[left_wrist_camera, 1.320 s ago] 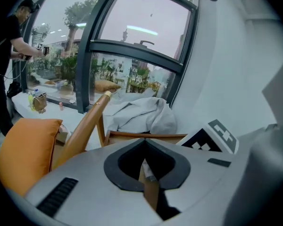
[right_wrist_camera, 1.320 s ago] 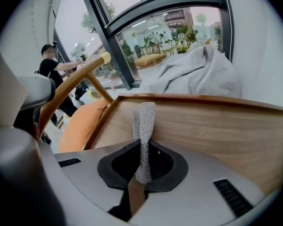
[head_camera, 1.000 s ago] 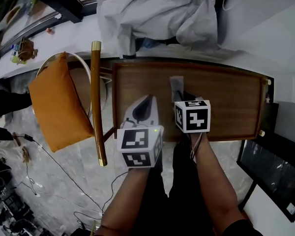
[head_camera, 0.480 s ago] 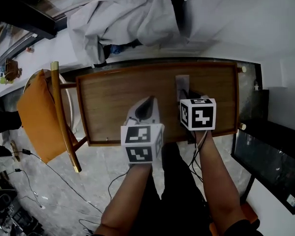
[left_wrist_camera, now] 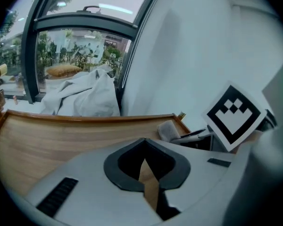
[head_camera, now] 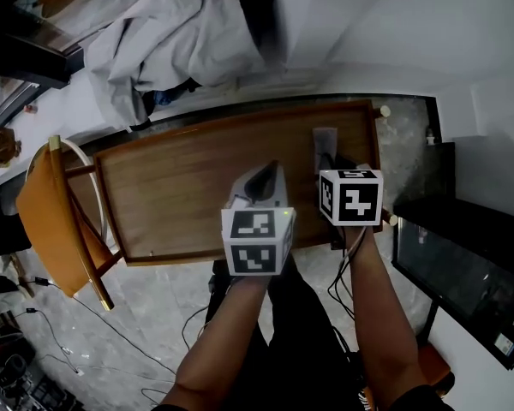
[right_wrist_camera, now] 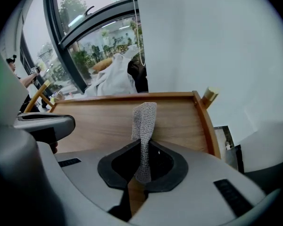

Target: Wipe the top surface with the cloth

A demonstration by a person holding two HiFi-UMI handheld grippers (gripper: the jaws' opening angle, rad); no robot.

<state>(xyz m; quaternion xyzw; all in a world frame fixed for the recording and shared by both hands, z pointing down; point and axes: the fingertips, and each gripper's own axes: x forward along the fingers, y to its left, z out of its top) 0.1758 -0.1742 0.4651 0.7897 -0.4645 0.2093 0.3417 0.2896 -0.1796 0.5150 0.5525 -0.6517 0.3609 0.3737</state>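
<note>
Cloth (right_wrist_camera: 145, 119), clamped by right gripper (right_wrist_camera: 141, 171), runs lengthwise straight ahead across tabletop (right_wrist_camera: 179, 119).

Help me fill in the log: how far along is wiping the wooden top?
Done: the cloth is picked up and clamped in the right gripper. In hand: it is held over the right end of the wooden top, though contact with the wood is unclear. The left gripper is shut on nothing. Left: the wood shows no wiped patch I can tell, so probably the whole top.
</note>
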